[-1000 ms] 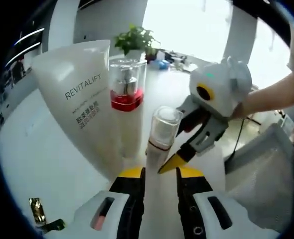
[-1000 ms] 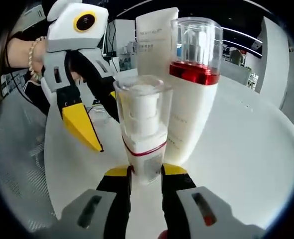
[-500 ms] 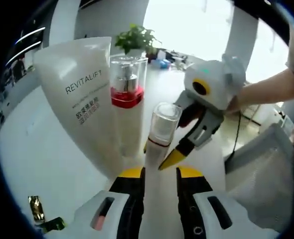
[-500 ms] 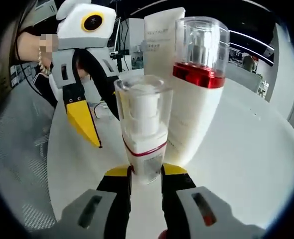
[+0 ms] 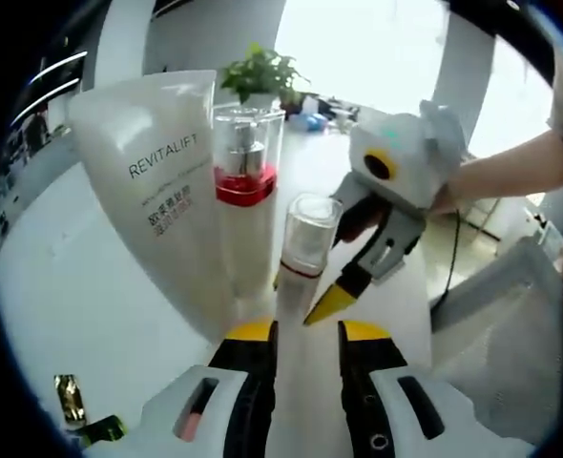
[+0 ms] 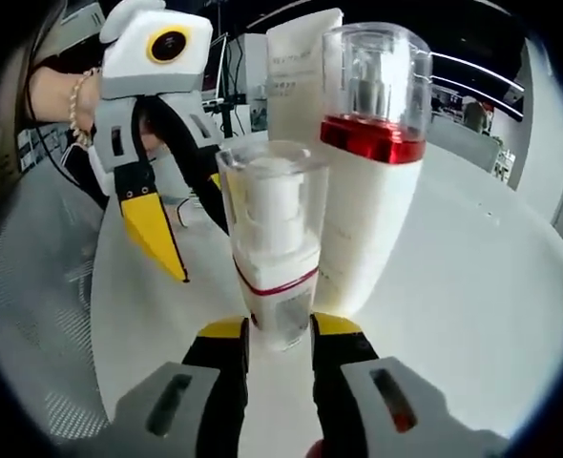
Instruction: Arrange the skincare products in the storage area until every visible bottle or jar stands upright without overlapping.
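A small white bottle [image 5: 305, 253] with a clear cap and a thin red band stands upright on the white table [image 6: 472, 286]. My right gripper [image 6: 280, 332] is shut on the base of this small bottle [image 6: 274, 248]; it reaches in from the right as the right gripper [image 5: 305, 294] in the left gripper view. Just behind stands a taller pump bottle [image 6: 367, 191] with a red collar [image 5: 243, 186], touching or nearly touching a white REVITALIFT tube [image 5: 162, 191] standing on its cap. My left gripper [image 5: 307, 334] is open close in front of the small bottle, its yellow fingertips [image 6: 153, 234] beside it.
A grey mesh surface [image 5: 510, 324] lies past the table edge, also seen as grey mesh [image 6: 33, 286]. A gold-wrapped scrap [image 5: 72, 405] lies near my left gripper. A potted plant [image 5: 258, 76] stands far back. A person's arm [image 5: 520, 176] holds the right gripper.
Only slight shifts: the views moved a little and the other gripper drifted in each. The small bottle stays upright in the right gripper's hold.
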Demonstrator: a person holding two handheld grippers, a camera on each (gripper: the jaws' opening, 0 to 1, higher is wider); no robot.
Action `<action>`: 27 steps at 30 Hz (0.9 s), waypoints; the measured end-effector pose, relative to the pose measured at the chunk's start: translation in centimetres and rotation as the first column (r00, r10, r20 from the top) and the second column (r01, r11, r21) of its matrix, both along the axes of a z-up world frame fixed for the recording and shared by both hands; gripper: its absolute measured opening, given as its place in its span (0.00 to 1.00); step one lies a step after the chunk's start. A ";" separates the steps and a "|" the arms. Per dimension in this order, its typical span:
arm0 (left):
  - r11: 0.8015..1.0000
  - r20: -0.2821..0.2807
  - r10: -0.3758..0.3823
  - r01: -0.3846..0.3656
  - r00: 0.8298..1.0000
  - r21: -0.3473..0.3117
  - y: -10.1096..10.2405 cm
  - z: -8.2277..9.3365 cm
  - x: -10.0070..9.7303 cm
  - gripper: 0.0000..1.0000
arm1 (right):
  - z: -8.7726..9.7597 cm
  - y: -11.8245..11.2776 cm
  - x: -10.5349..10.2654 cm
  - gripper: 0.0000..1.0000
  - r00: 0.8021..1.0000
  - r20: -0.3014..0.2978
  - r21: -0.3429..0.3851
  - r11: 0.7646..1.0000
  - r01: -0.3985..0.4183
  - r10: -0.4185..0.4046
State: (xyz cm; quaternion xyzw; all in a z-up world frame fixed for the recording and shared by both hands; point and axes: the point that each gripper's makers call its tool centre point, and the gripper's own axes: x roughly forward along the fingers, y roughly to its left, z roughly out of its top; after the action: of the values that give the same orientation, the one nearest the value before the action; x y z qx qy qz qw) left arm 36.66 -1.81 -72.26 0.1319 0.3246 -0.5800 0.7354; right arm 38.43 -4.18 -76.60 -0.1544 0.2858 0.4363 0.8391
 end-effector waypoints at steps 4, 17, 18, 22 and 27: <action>1.000 0.004 0.001 -0.001 1.000 -0.002 0.1 0.2 0.0 0.21 | 0.0 0.0 -0.2 0.29 1.000 -0.007 -0.004 1.000 0.002 -0.003; 1.000 0.018 0.024 -0.024 1.000 0.008 1.1 1.2 -0.2 0.28 | 0.5 -0.1 -1.4 0.43 0.999 -0.021 -0.029 0.999 0.032 -0.033; 0.999 0.019 0.030 -0.030 0.999 0.014 1.3 1.2 -0.3 0.31 | 0.6 -0.1 -1.5 0.44 0.999 -0.022 -0.030 0.999 0.036 -0.036; 0.999 0.016 0.042 -0.043 0.999 0.025 2.0 1.3 -0.7 0.38 | 1.0 -0.2 -2.1 0.48 0.998 -0.022 -0.029 0.998 0.052 -0.052; 0.997 0.015 0.064 -0.064 0.998 0.041 3.0 1.4 -1.1 0.47 | 1.9 -0.6 -2.7 0.50 0.996 -0.013 -0.015 0.996 0.092 -0.092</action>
State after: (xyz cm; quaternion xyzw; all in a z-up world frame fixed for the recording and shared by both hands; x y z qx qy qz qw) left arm 35.58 1.19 -70.90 0.1408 0.3355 -0.5484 0.7529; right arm 35.74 -4.75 -74.74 -0.1442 0.3015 0.3962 0.8552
